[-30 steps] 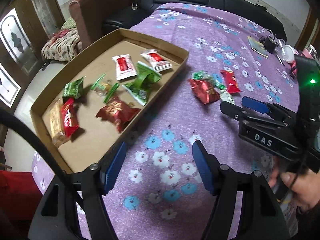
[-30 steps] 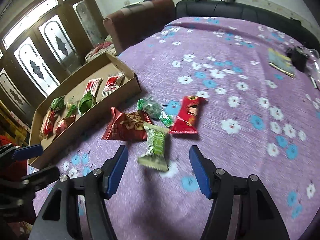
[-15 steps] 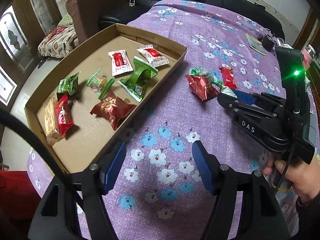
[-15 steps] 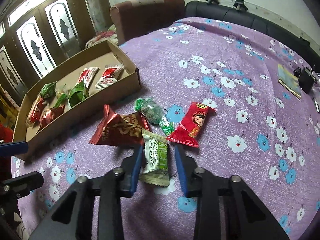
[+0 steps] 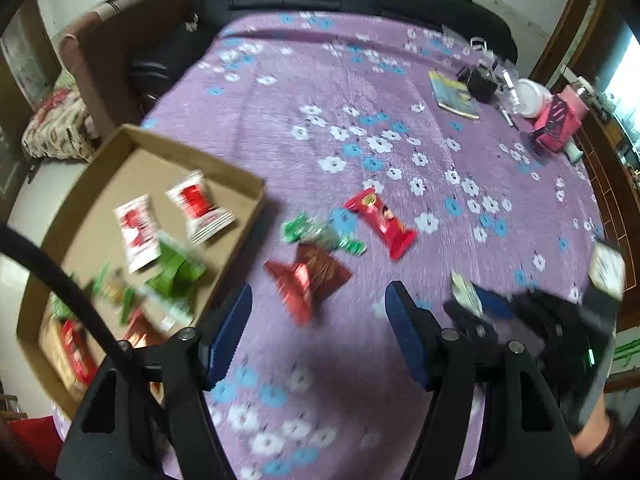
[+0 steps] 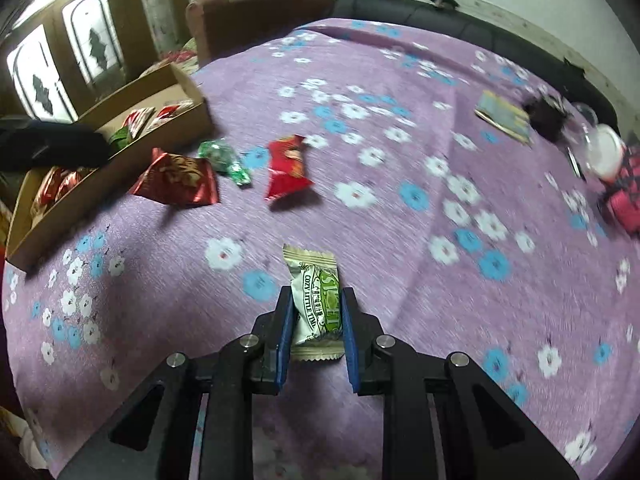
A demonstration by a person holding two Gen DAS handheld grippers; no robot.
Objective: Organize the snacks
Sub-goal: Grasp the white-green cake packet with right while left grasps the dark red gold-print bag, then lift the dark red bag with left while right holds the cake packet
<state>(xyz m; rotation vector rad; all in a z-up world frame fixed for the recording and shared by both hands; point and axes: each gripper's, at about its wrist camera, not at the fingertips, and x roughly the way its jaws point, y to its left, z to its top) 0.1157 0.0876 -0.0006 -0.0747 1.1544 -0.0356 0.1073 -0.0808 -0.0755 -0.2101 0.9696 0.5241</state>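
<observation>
Since the earlier frame your right gripper (image 6: 316, 320) has clamped its pads on the green-and-white snack packet (image 6: 314, 300) and raised it off the purple cloth (image 6: 400, 280) | left gripper (image 5: 318, 332): fingers wide apart, nothing between them, above the cloth beside the cardboard tray (image 5: 240, 240) | three snacks lie loose near the tray.

The left gripper (image 5: 318, 332) hangs over the purple flowered surface (image 5: 360, 92), its blue fingers (image 5: 230, 330) spread wide with nothing between them. Just beyond lies a dark red wrapper (image 5: 310, 280), touching a green candy (image 5: 320, 234); a bright red packet (image 5: 380, 222) sits to their right. At left, the cardboard tray (image 5: 240, 240) holds red-and-white and green snacks. At near right, the right gripper (image 5: 476, 308) grips a pale packet (image 5: 462, 290).
</observation>
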